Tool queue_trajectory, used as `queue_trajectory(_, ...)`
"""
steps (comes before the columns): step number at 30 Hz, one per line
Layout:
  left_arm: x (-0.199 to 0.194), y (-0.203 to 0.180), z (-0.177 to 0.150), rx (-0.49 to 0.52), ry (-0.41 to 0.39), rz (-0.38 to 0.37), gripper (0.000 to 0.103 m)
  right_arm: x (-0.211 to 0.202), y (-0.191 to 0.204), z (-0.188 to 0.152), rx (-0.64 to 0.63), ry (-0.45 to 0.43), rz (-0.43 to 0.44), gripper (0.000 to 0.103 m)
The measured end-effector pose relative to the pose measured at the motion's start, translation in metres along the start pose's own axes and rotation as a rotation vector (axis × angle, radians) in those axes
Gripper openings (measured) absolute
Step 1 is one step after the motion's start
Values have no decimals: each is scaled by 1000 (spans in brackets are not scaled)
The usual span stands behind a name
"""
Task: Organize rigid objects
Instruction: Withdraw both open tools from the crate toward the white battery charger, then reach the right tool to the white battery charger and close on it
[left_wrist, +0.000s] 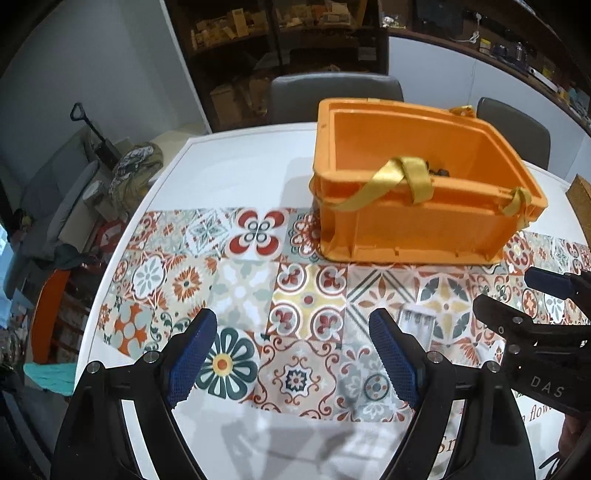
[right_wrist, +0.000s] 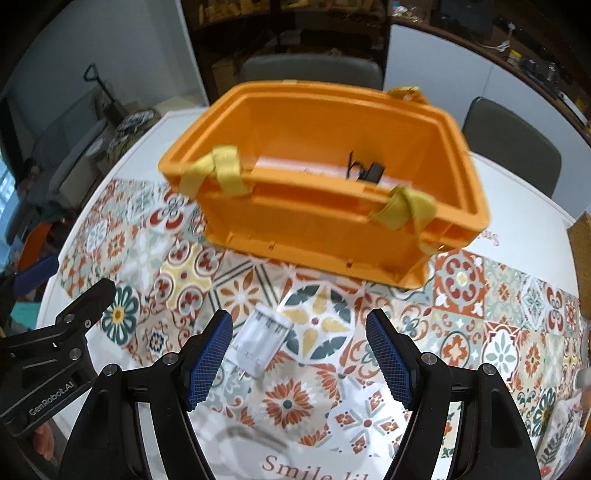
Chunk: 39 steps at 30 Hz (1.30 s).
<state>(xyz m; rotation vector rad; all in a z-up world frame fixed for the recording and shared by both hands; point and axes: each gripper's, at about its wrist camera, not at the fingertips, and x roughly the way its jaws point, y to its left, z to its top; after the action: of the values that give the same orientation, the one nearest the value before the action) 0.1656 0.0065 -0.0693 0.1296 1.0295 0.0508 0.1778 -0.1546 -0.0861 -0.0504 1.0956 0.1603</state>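
An orange plastic crate (left_wrist: 417, 225) (right_wrist: 317, 229) with yellow straps stands on the patterned tablecloth, and a small dark item (right_wrist: 371, 171) lies inside it. A clear plastic case (right_wrist: 260, 338) (left_wrist: 415, 321) lies flat on the cloth in front of the crate. My right gripper (right_wrist: 299, 354) hovers open over the cloth, with the case just inside its left finger and nothing between the pads. My left gripper (left_wrist: 293, 356) is open too, over bare cloth left of the case. Each gripper shows at the edge of the other's view.
The round white table (left_wrist: 229, 166) carries the tiled cloth. Grey chairs (left_wrist: 334, 96) (right_wrist: 513, 147) stand behind it, with shelves at the back wall. A brown board (right_wrist: 581, 254) lies at the right edge, and clutter sits on the floor to the left.
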Motion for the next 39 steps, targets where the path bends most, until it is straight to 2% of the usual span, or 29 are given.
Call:
queue_trajectory(13,26,14,-22,-53,78,10,85,33,14,-15,-23,85,30,75)
queue_trajectory(18,34,18,-28,-66,92,23,85,42,20,-20,-34,92,51,75)
queue_trajectory(22,39,22,-35,-111,100,37,85,55,24,-24,-47,125,62,75)
queue_trajectory(32,61,20,-52,-157,158,75,88,78,29,-28,-124,162,48,86)
queue_trajectory(36,65,26,-62,-237,174,126,89,85,31,-29,-160,160,64,91)
queue_trajectory(39,72,30,-68,-297,206,128,89,88,32,-29,-193,138,90,92)
